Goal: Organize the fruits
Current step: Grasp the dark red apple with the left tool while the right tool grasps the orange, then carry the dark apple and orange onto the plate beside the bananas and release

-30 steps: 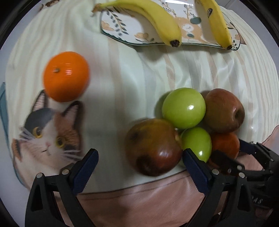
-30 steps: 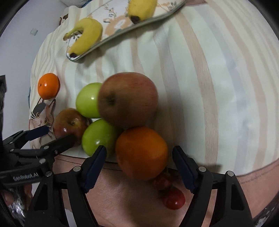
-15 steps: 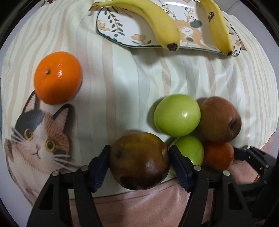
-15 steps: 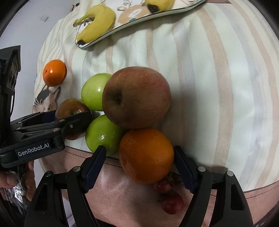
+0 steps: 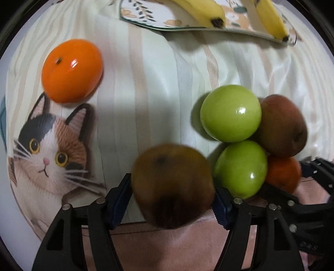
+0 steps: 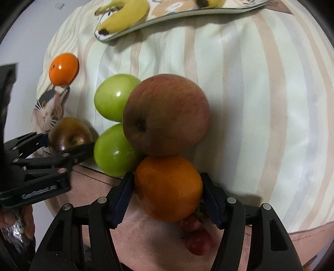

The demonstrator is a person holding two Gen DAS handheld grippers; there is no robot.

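Observation:
My left gripper (image 5: 173,200) is shut on a dark brown-red apple (image 5: 172,188), held slightly off the cloth; it also shows in the right wrist view (image 6: 70,136). My right gripper (image 6: 168,196) is shut on an orange (image 6: 168,187) at the near edge of the fruit pile. The pile holds two green apples (image 6: 113,97) (image 6: 113,151) and a large red apple (image 6: 166,117). A second orange (image 5: 72,70) lies alone at the left above a printed cat.
A patterned plate (image 5: 146,17) with two bananas (image 5: 200,10) (image 5: 269,18) lies at the far edge of the striped cloth (image 5: 150,83). Red grapes (image 6: 197,239) lie on the pink surface under my right gripper.
My left gripper closed on the dark apple and pulled it left, away from the pile. My right gripper closed on the near orange.

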